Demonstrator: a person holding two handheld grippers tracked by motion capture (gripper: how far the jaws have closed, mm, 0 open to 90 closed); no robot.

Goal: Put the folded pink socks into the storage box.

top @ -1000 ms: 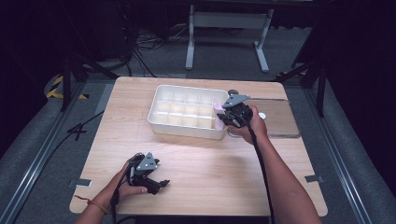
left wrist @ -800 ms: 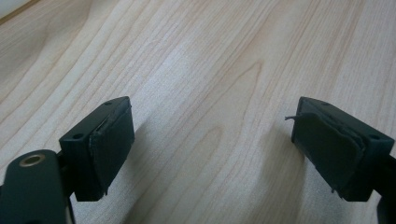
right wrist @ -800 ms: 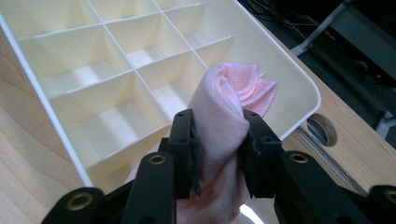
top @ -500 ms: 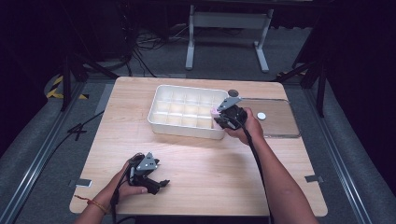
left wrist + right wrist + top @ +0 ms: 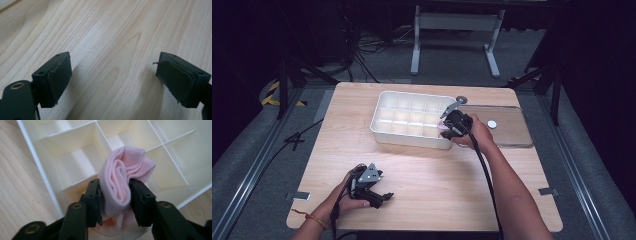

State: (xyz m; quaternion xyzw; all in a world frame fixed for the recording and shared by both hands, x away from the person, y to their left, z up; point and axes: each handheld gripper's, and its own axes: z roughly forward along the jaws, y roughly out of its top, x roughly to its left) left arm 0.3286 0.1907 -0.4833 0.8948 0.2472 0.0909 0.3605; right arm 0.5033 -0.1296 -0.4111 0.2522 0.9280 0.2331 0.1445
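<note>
Lowered into the white divided tray [image 5: 47, 182], the right claw [image 5: 113, 195], jaws just loosening, pinches the pink cloth [image 5: 122, 177].

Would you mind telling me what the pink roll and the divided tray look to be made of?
The pink roll looks like soft knitted or woven fabric: a fine mesh texture shows, and it folds into plump layers. The divided tray appears to be thin, smooth, off-white plastic, slightly translucent, with crisp moulded partition walls. Neither can be confirmed by sight alone.

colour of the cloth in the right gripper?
Pale pink cloth, rolled up; the right gripper view shows it best, between the jaws over the white tray.
</note>
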